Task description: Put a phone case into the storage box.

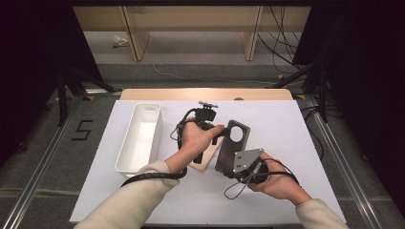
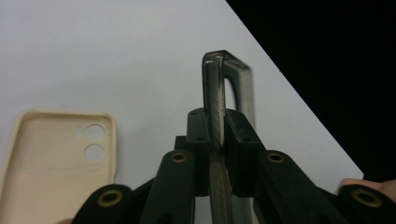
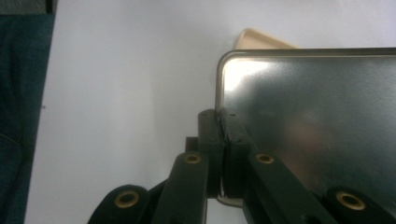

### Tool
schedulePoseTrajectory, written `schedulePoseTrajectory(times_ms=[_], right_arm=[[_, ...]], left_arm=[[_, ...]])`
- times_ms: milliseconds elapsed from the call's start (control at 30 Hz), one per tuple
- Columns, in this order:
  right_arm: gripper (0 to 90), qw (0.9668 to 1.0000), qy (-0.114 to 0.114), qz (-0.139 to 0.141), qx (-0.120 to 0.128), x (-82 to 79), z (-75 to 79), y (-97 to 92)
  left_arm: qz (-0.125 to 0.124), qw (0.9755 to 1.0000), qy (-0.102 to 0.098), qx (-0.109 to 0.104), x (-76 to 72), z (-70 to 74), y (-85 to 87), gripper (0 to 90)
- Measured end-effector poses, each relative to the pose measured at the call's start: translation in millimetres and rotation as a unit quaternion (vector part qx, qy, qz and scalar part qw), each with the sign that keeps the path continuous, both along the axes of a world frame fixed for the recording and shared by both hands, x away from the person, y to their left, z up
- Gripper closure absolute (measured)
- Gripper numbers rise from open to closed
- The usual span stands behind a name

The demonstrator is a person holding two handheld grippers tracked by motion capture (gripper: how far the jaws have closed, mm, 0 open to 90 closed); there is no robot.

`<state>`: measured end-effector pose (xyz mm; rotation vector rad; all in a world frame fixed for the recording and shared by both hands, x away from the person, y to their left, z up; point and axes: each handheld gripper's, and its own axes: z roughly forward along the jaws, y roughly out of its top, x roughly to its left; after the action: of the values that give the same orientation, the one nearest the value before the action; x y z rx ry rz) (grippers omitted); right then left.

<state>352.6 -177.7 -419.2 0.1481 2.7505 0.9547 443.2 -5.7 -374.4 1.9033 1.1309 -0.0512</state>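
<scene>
- While both hands are busy, the left gripper [image 2: 215, 154] is clamped on the top edge of the dark phone case [image 1: 232, 145], near the camera cutout. In the left gripper view the case wall sits edge-on between the pads, pinched tight.
- Right gripper [image 3: 219, 154] has its jaws together on the opposite end of the same case, at a bottom corner, so the thin rim is squeezed between the pads.
- So the case hangs between the two tools, lifted off the white table [image 1: 286, 124], with its long axis running roughly from one gripper to the other, tilted on a diagonal in the high view.
- Beige phone case [image 1: 206, 160] lies flat on the table just beside and partly under the left hand [image 1: 198, 140], open side up. It's on the left gripper's side, so that hand is nearer to it.
- White bin [image 1: 139, 138] sits further left, well apart from the dark case. My guess is whichever case goes in next travels leftward, and the left hand has the shorter trip.
</scene>
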Motion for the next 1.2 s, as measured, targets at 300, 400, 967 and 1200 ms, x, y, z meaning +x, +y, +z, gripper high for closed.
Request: schedulePoseTrajectory(times_ms=[300,400,967,1200], right_arm=[[68.7,0.9983,-0.028,-0.051,0.009,3.7,-0.8,-5.8],[63.0,0.9969,-0.030,-0.070,0.022,4.2,1.5,-8.8],[26.6,0.9695,-0.009,-0.210,0.125,13.0,7.4,-38.5],[20.1,0.9609,-0.006,-0.236,0.145,14.8,7.0,-44.3]], left_arm=[[-0.014,0.9957,-0.092,0.006,-6.4,7.2,0.7,82.1],[-0.010,0.9928,-0.119,0.003,-6.6,7.2,6.8,82.1],[0.016,0.9826,-0.182,-0.033,-8.0,10.9,51.9,82.0],[0.022,0.9805,-0.191,-0.041,-11.2,15.7,64.6,82.0]])
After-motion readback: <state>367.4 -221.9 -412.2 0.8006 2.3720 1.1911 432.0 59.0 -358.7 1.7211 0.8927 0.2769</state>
